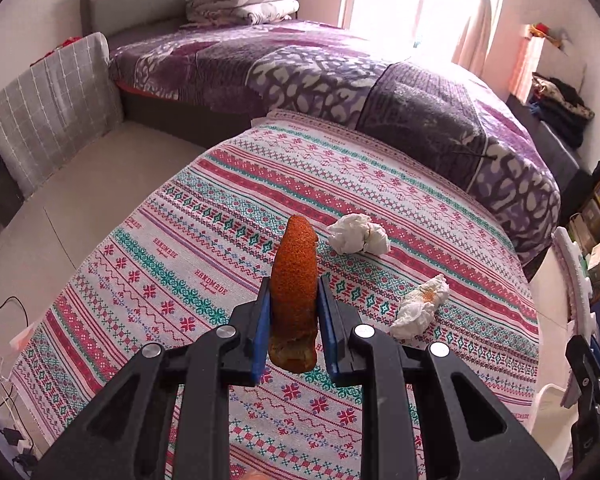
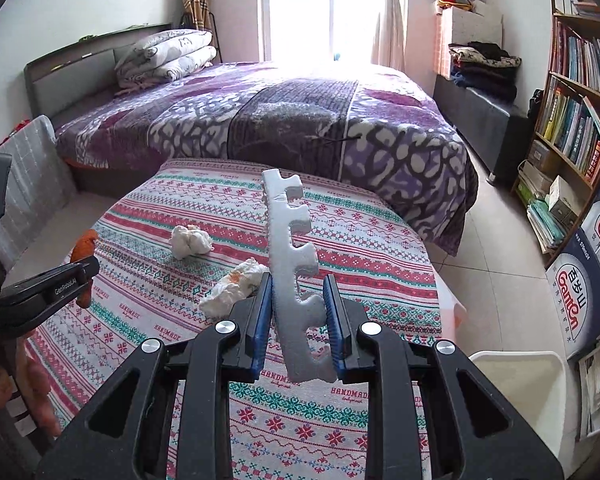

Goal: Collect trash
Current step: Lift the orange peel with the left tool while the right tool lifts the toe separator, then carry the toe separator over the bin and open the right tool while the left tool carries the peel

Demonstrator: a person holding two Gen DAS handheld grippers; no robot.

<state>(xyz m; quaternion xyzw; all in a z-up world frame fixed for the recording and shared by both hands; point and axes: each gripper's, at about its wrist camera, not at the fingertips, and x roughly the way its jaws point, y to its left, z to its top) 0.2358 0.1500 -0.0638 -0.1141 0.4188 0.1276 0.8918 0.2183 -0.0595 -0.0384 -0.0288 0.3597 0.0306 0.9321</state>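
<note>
My left gripper (image 1: 293, 292) is shut on an orange peel (image 1: 294, 280), held upright above the patterned tablecloth (image 1: 172, 272). My right gripper (image 2: 298, 292) is shut on a long white notched foam strip (image 2: 292, 248), also lifted off the cloth. Two crumpled white tissues lie on the cloth: a clean tissue (image 1: 358, 234) (image 2: 190, 241) farther off, and an orange-stained tissue (image 1: 420, 306) (image 2: 236, 286) nearer, just left of the right gripper. In the right wrist view the left gripper (image 2: 85, 270) with the peel (image 2: 85, 245) shows at the left edge. The foam strip (image 1: 572, 276) shows at the right edge of the left wrist view.
A white bin (image 2: 516, 396) stands on the floor right of the table. Behind the table is a bed with a purple blanket (image 2: 284, 120). A bookshelf (image 2: 576, 92) and cardboard boxes (image 2: 588, 288) line the right wall. A grey chair (image 1: 48, 108) stands at the left, with cables on the floor.
</note>
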